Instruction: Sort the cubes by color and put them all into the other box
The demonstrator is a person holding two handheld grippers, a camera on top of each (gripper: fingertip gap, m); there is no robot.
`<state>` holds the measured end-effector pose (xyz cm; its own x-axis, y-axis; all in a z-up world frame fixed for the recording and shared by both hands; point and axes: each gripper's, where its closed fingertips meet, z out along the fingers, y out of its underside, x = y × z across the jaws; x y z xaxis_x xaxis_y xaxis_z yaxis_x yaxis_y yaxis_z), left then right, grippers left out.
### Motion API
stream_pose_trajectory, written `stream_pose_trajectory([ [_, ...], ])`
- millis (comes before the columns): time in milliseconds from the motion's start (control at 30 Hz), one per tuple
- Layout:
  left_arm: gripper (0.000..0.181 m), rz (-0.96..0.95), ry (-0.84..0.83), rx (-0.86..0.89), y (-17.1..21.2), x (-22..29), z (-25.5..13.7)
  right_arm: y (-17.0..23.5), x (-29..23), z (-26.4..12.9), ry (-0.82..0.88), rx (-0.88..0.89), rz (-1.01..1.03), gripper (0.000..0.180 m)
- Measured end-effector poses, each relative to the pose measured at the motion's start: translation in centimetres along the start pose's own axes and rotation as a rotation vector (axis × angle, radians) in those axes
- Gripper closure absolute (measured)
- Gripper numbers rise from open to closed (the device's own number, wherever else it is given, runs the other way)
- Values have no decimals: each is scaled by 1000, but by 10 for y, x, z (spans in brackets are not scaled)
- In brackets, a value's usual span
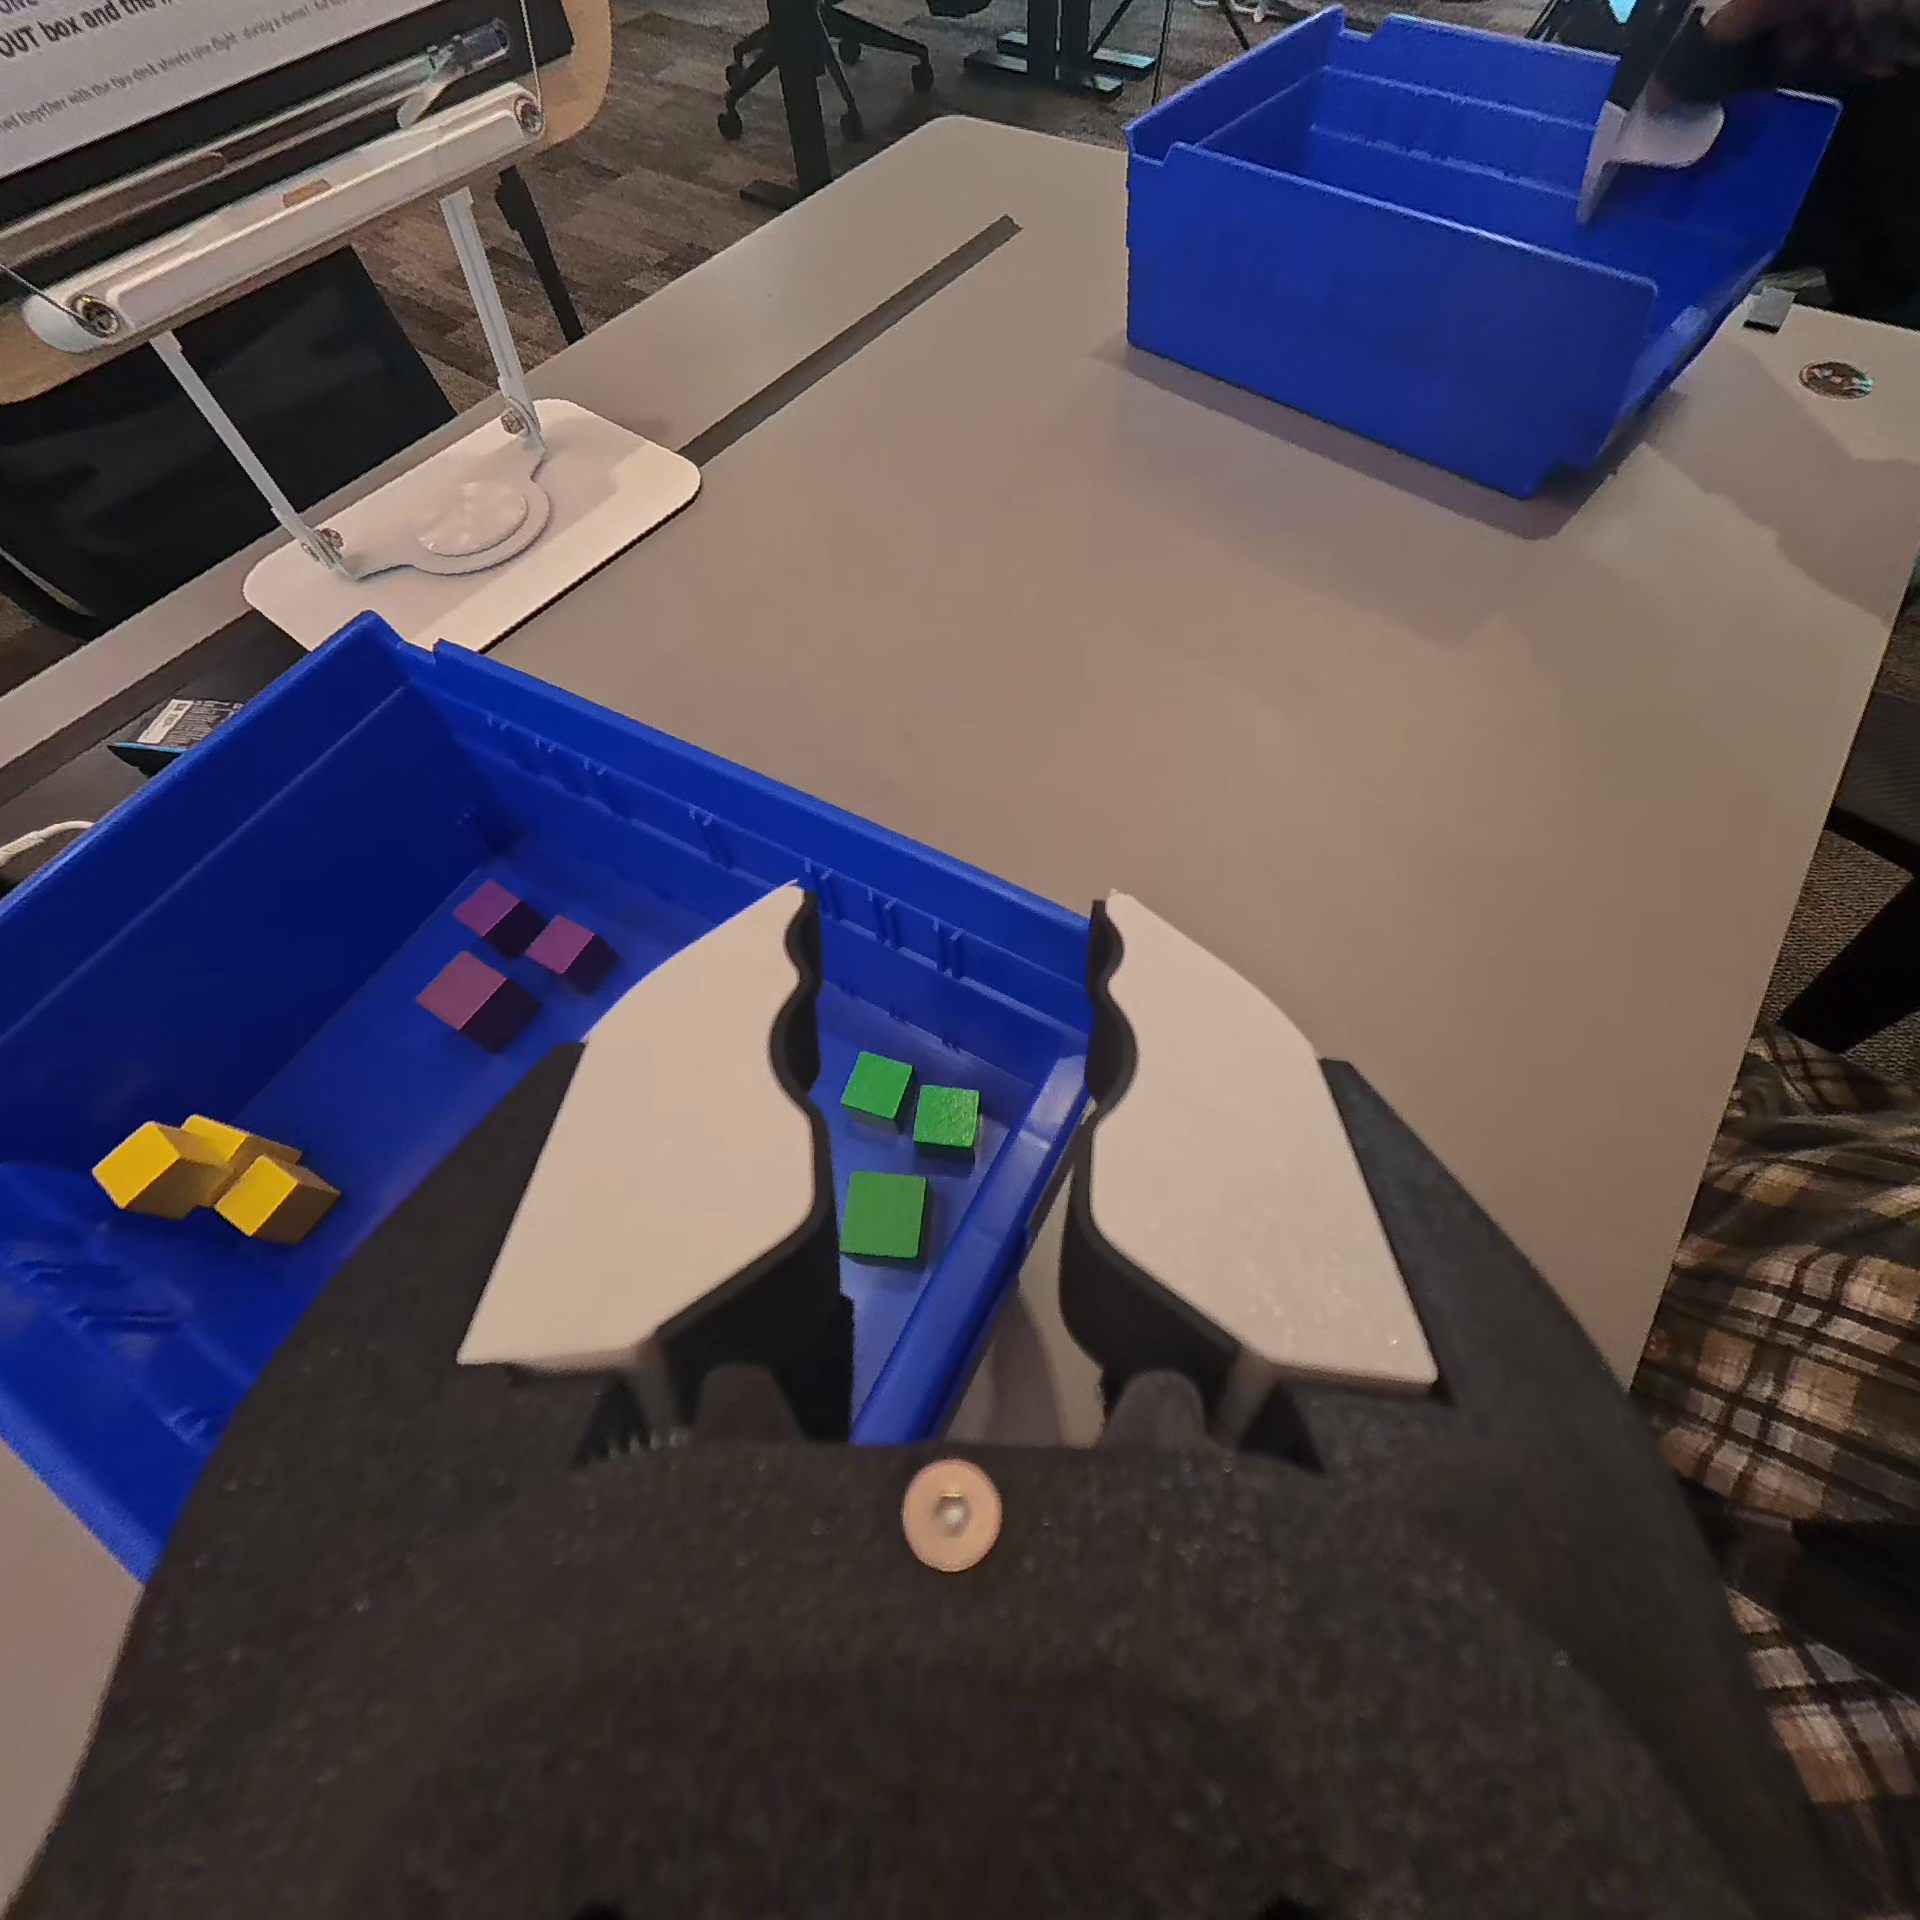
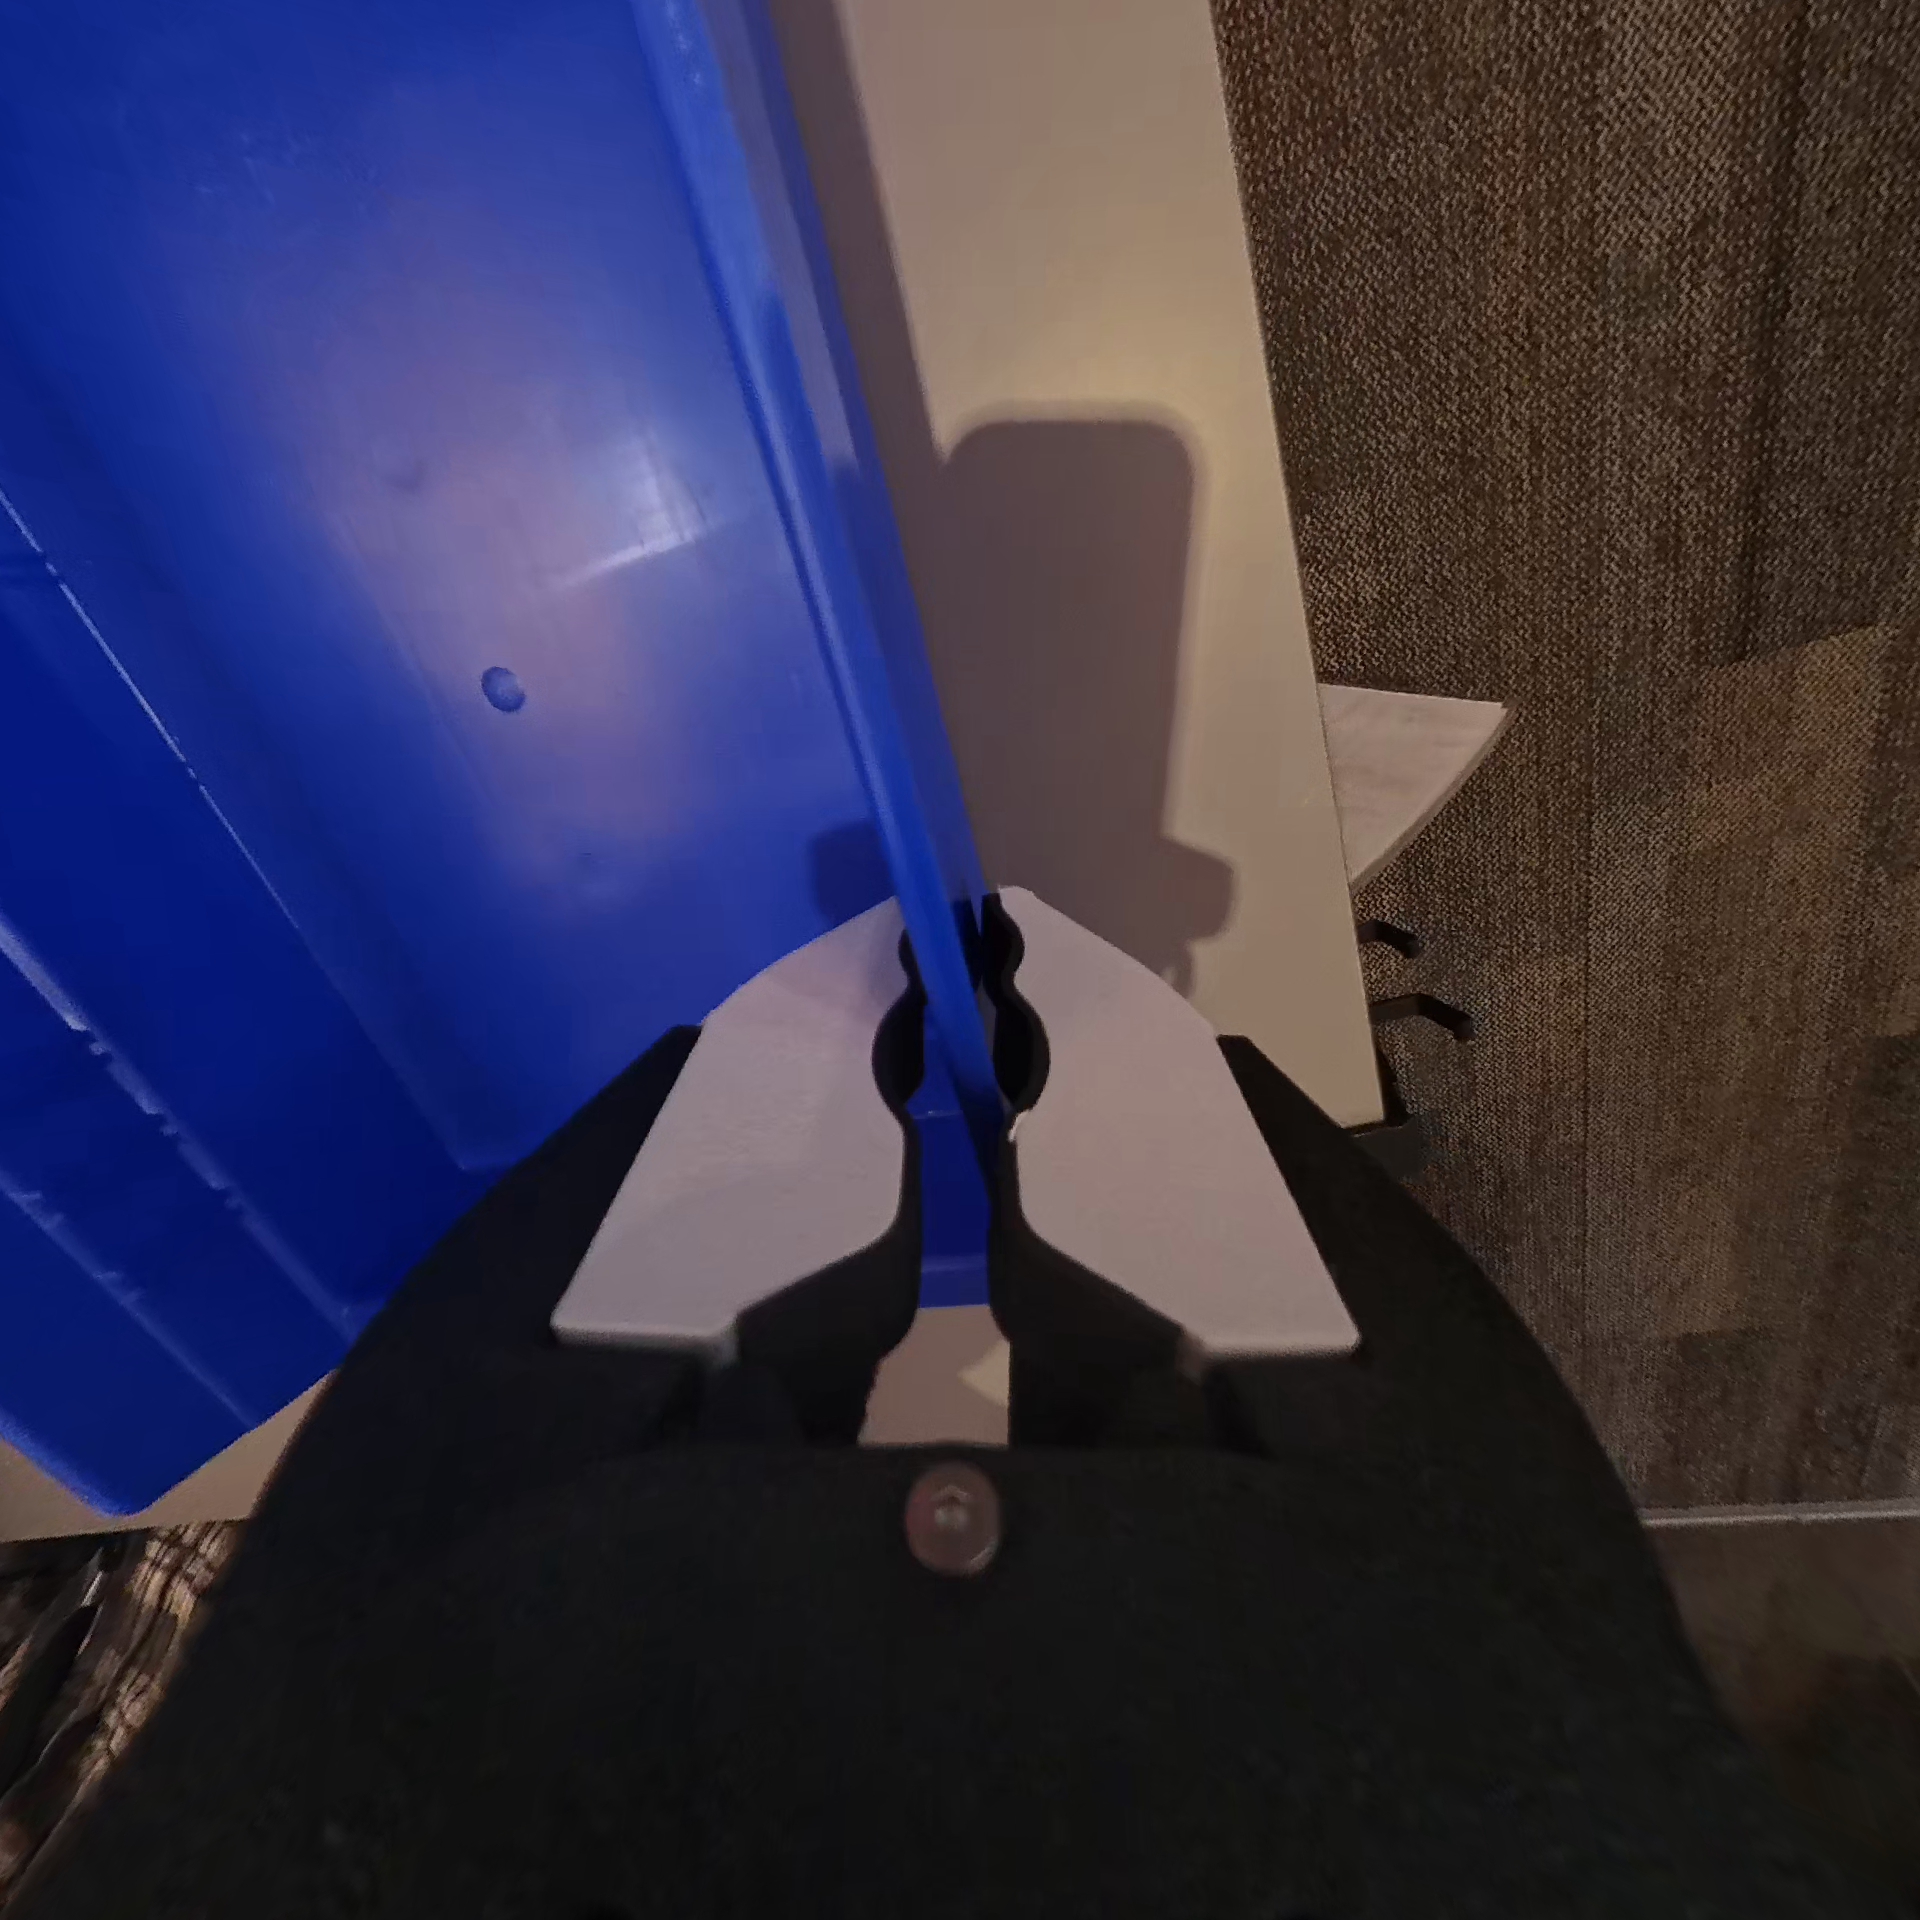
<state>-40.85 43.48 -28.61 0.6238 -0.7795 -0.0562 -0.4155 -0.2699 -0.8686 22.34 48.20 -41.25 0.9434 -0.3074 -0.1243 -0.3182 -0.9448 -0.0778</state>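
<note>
Near box: blue box [image 1: 312,831] at the left of a grey table [image 1: 1143,779], open on top, holding nine small cubes in three groups.
Yellow cubes: three yellow cubes [image 1: 213,1179] bunched together and touching, at the box's left end.
Purple cubes: three purple cubes [image 1: 509,961] close together toward the far wall.
Green cubes: three green cubes [image 1: 904,1148] just beside one another at the right end, seen between the fingers.
Left gripper: left gripper [image 1: 951,940] hangs above the right end of the near box, fingers spread wide apart with nothing between them; its left finger hides part of the box floor.
Far box: second blue box [image 1: 1455,312] across the table, well apart from the first; no cubes show inside it.
Right gripper: right gripper [image 2: 951,935] has its fingers pinched on the thin side wall of the far box [image 2: 416,623].
Surroundings: white stand [image 1: 468,520] on the table beyond the near box, carpet [image 2: 1610,727] past the table edge, plaid cloth [image 1: 1787,1299] at the right.
</note>
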Motion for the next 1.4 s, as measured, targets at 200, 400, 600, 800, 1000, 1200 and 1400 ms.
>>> stream_pose_trajectory([
  [200, 132, 2, -1, -7, 1, 1, 2, -4, 2, 0, -1, -4, 1, 171],
  [400, 132, 5, -2, -15, 2, 0, 5, -9, 7, -1, 10, -4, -29, 171],
  [600, 131, -2, -13, -19, 3, -2, 4, -15, 9, -2, 35, 12, -99, 169],
  [800, 126, -15, -35, 17, -2, -6, -4, -20, -8, -45, 22, 174, -191, 118],
  [1000, 120, -7, -57, 40, -7, -6, -6, -31, -91, -149, -11, 594, -407, 85],
  [1200, 119, -6, -76, 41, -8, -8, -8, 5, -233, -195, -223, 984, -641, 74],
  [1400, 118, -16, -107, 42, -5, -17, -12, 51, -350, -128, -540, 1044, -762, 68],
])
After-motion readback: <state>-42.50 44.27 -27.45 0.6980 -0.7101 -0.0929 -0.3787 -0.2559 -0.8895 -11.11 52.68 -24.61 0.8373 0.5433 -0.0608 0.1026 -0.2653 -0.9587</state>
